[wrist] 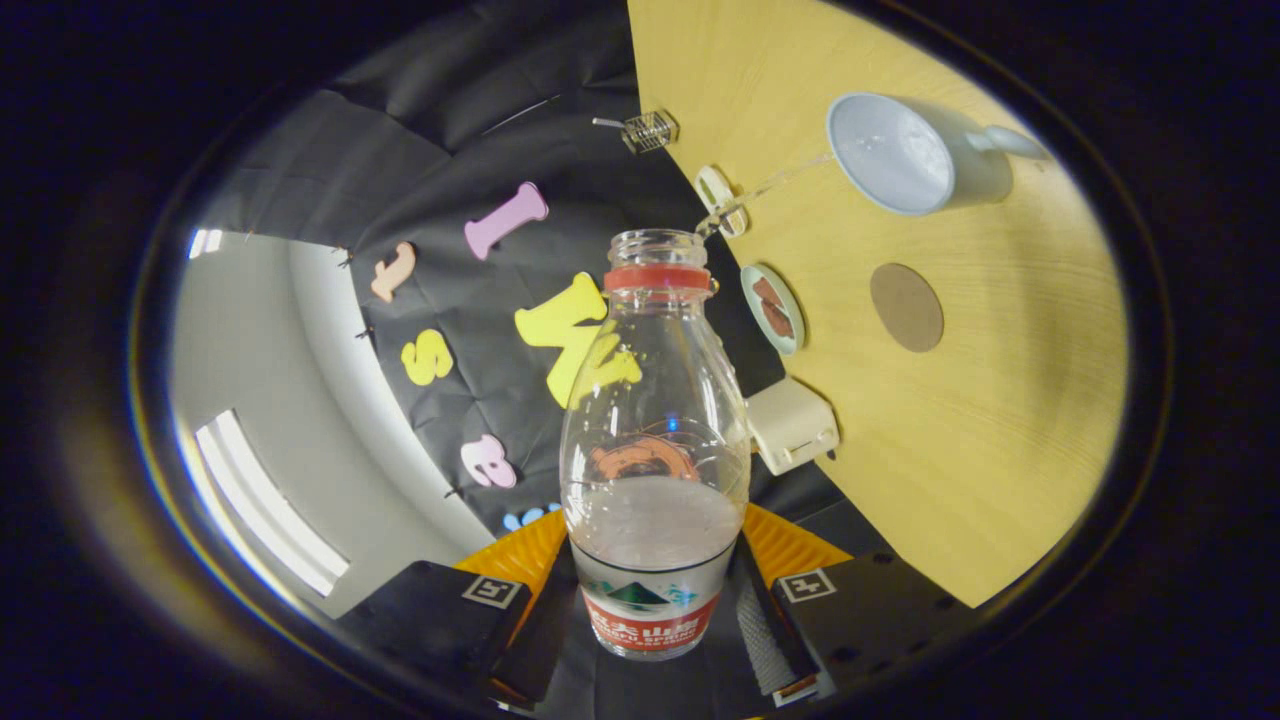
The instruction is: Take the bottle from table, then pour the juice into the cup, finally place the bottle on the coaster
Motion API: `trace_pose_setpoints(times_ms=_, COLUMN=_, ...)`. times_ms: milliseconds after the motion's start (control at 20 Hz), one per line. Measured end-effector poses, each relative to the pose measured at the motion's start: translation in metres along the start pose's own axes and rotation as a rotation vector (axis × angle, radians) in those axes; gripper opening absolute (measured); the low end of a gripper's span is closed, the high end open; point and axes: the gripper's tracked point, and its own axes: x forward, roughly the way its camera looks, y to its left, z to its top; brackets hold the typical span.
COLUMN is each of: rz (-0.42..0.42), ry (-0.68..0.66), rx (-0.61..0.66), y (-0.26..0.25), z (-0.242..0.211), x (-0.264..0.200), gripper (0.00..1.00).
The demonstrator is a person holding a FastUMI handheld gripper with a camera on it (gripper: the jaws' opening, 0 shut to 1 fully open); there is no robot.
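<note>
Gripper (655, 610) clamping uncapped bottle (655, 440), tilted, thin stream arcing from its mouth into cup (905, 155) on worktop (1000, 420). Pouring seemingly underway; coaster (906, 307) waiting bare beside cup.

Bare table (960, 430) around coaster (906, 306); cup (905, 155) and small dish (772, 308) near.

Bottle (655, 440) between tool (655, 600) fingers; cup (905, 155) apparently beyond coaster (906, 307).

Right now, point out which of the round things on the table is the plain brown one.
The coaster: flat, plain brown, alone beyond the bottle held by the gripper. The small teal dish holds brown pieces; the cup is pale blue.
</note>
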Motion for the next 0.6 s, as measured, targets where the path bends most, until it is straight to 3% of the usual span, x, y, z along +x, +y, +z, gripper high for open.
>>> trace_pose_setpoints(times_ms=600, rz=0.036, ry=-0.016, rx=0.107, y=0.028, z=0.002, x=0.012, gripper=0.78)
